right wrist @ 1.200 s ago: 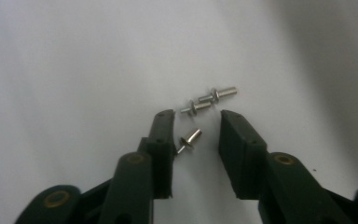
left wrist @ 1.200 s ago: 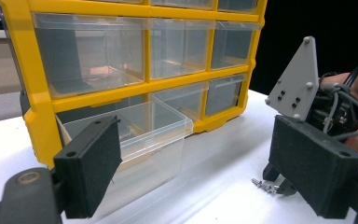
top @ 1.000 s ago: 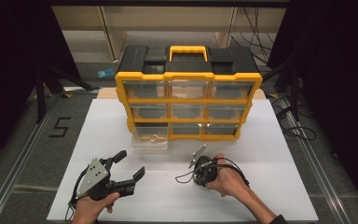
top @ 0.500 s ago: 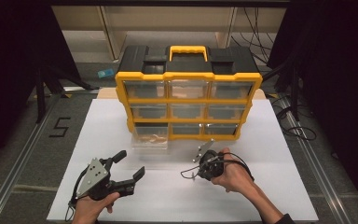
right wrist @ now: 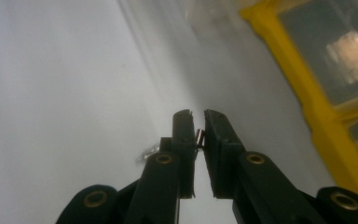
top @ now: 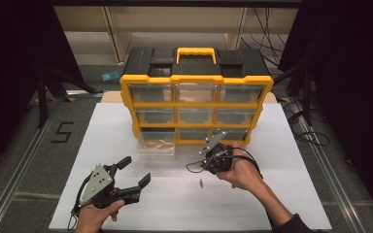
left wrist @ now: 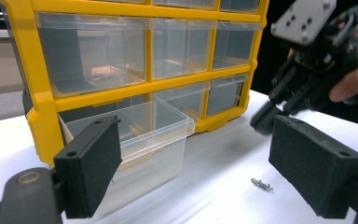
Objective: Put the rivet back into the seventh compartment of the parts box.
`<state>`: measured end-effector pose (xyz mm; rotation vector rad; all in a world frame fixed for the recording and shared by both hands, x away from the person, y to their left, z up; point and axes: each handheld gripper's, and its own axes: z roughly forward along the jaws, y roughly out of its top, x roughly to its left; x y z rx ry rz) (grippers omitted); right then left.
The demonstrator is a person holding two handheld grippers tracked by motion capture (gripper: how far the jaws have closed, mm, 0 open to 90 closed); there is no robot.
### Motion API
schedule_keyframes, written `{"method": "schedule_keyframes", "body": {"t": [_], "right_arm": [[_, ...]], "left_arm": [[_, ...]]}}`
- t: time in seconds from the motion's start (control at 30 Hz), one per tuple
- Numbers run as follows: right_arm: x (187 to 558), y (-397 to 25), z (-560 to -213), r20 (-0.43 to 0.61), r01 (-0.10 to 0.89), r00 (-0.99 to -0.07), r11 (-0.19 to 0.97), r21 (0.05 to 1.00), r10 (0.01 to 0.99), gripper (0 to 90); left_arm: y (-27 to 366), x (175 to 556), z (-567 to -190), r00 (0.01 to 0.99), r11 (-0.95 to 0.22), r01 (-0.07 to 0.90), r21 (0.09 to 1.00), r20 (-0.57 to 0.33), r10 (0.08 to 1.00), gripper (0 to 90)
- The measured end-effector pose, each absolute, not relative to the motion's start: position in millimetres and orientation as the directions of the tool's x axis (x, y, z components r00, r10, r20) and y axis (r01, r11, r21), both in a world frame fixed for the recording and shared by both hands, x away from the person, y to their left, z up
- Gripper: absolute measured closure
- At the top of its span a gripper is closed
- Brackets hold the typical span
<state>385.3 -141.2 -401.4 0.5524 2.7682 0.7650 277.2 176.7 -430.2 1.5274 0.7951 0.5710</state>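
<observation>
A yellow and black organizer (top: 196, 104) with clear drawers stands at the back of the white table. Its bottom-left drawer (top: 156, 144) is pulled out, with small brownish parts inside; the left gripper view has it (left wrist: 140, 140) between my jaws, farther off. My left gripper (top: 132, 172) rests at the front left, wide open and empty. My right gripper (top: 209, 165) hovers in front of the organizer, jaws tilted down. In the right gripper view it (right wrist: 198, 126) is shut on a small metal screw (right wrist: 199, 136). Another small screw (top: 200, 183) lies loose on the table, also (left wrist: 261, 184).
The white table top (top: 272, 194) is bare at the front and right. The organizer's yellow frame (right wrist: 317, 107) runs close along the right of the right gripper view. Dark floor, rails and cables surround the table.
My right gripper has risen off the table and moved toward the organizer, with the small screw between its jaws. My left gripper has stayed where it was.
</observation>
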Motion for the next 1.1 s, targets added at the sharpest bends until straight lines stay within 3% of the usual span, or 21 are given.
{"method": "schedule_keyframes", "body": {"t": [0.23,1.1], "right_arm": [[395.2,-133.1,-382.9,-0.109,0.293,-0.893,0.749,0.595,0.436,83.0],[418.0,-96.0,-359.5,-0.159,0.232,-0.883,0.706,0.669,0.441,82.9]], "left_arm": [[176.6,277.1,-430.3,0.637,-0.001,0.154,0.988,-0.098,0.764,16.4],[177.0,277.3,-430.4,0.637,0.0,0.153,0.988,-0.099,0.764,16.5]]}}
